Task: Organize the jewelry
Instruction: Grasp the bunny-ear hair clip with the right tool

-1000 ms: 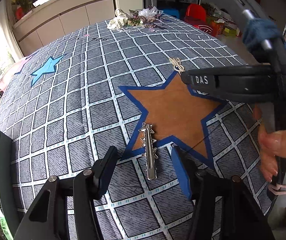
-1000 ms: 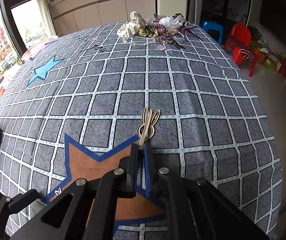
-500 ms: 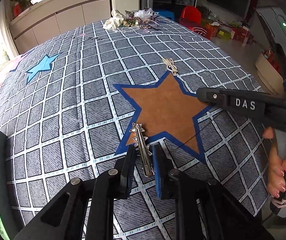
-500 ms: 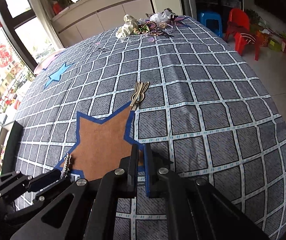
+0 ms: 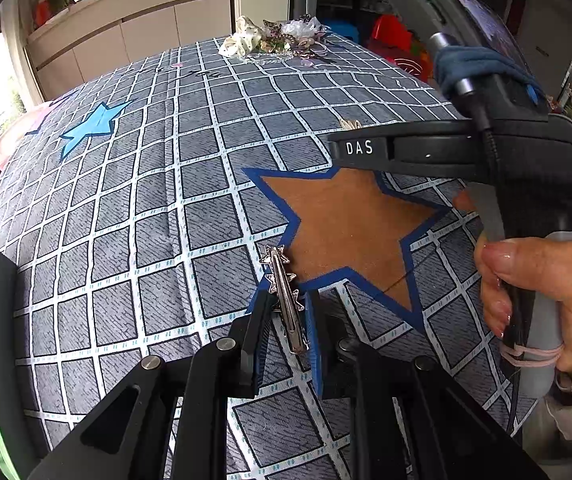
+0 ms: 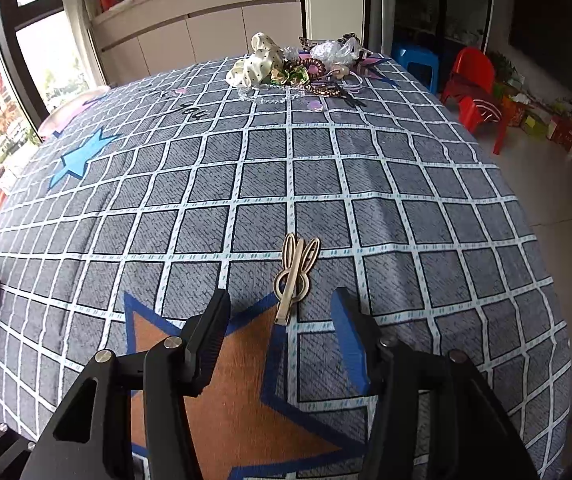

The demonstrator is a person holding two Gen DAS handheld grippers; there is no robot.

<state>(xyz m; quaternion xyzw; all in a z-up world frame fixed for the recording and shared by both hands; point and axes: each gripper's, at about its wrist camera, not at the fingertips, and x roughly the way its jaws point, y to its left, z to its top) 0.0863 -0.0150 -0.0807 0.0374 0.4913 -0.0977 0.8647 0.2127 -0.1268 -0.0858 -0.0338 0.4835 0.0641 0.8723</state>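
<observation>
A silver hair clip with small stars (image 5: 284, 298) lies at the lower left point of the brown star patch (image 5: 349, 228). My left gripper (image 5: 284, 322) has its jaws closed in against the clip's near end. A gold rabbit-shaped hair clip (image 6: 294, 276) lies at the top point of the same brown star patch (image 6: 222, 392). My right gripper (image 6: 282, 320) is open, its fingers on either side of the rabbit clip's near end. The right gripper (image 5: 461, 152) also shows in the left wrist view, hiding most of the rabbit clip.
A pile of hair ties, scrunchies and jewelry (image 6: 297, 68) lies at the table's far edge. A light blue star patch (image 6: 82, 156) is at the far left. A pink plate (image 6: 70, 112) sits beyond it. Red and blue stools (image 6: 473, 92) stand on the floor at right.
My left gripper closed around the silver clip. My right gripper pulled back from the rabbit clip, then came forward again and opened around its near end.
</observation>
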